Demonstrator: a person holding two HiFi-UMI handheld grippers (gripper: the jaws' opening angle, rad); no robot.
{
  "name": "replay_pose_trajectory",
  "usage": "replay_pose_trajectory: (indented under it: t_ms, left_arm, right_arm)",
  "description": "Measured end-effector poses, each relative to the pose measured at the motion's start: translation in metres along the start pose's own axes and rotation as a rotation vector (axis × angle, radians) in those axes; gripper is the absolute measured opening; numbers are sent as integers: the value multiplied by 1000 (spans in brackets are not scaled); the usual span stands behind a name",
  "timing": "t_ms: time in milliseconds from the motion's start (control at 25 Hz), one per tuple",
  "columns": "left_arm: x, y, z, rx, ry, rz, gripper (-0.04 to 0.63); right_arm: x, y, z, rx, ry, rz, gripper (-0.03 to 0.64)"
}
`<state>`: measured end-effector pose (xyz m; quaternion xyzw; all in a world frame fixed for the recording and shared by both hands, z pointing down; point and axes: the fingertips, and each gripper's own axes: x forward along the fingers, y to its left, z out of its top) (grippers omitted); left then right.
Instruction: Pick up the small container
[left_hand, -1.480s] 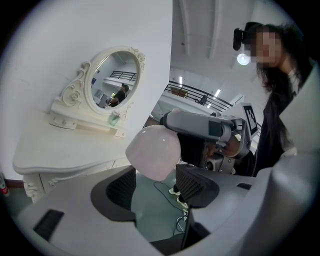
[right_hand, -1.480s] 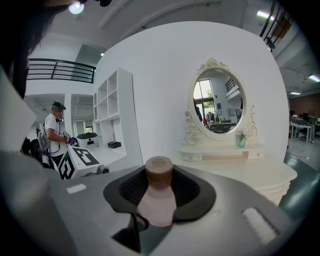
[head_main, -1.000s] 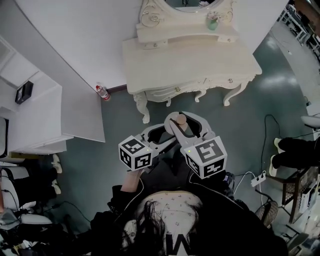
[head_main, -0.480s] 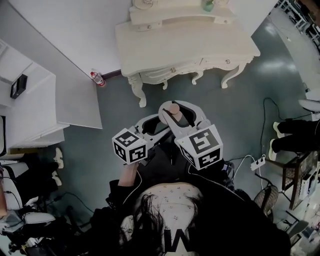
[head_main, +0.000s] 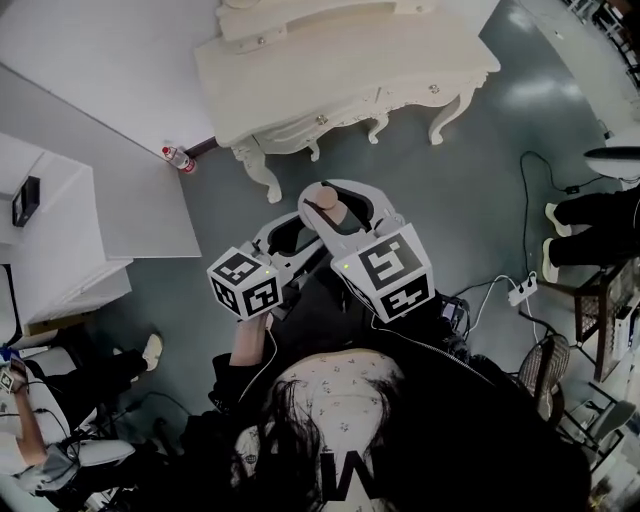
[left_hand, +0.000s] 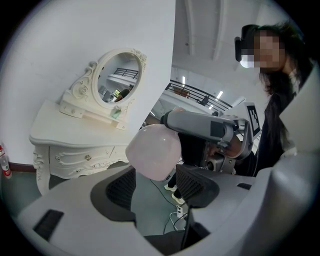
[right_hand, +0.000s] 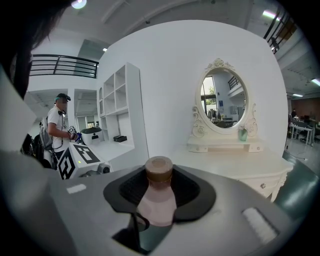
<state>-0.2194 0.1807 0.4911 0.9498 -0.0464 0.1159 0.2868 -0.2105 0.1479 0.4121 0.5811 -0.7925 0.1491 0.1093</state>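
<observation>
The small container (head_main: 324, 203) is a pink bottle (right_hand: 156, 206) with a brown cap. My right gripper (head_main: 334, 212) is shut on it, pads on both sides, cap pointing forward from the right gripper (right_hand: 159, 189). In the left gripper view the container's rounded pink bottom (left_hand: 153, 151) hangs just beyond the jaws, held by the other gripper's grey jaw. My left gripper (left_hand: 156, 186) is open, its pads apart and not touching the bottle. In the head view the left gripper (head_main: 288, 236) sits close to the left of the right one, above the floor.
A white dressing table (head_main: 330, 60) with an oval mirror (right_hand: 222, 100) stands ahead against the wall. A plastic bottle (head_main: 178, 158) stands on the floor by the wall. White shelving (head_main: 60, 240) is at left. A power strip (head_main: 520, 292) with cables lies at right. Another person (right_hand: 57, 125) stands farther off.
The dressing table has slid up and left in the head view, so it now lies farther from the grippers. Both grippers keep their pose, with the container still in the right one.
</observation>
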Motion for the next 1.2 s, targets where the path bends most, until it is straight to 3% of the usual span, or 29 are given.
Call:
replay_pose_trajectory:
  t_ms: [1200]
  left_arm:
    - [7, 5, 8, 13, 10, -11, 236]
  right_arm:
    - [4, -6, 5, -26, 4, -16, 146]
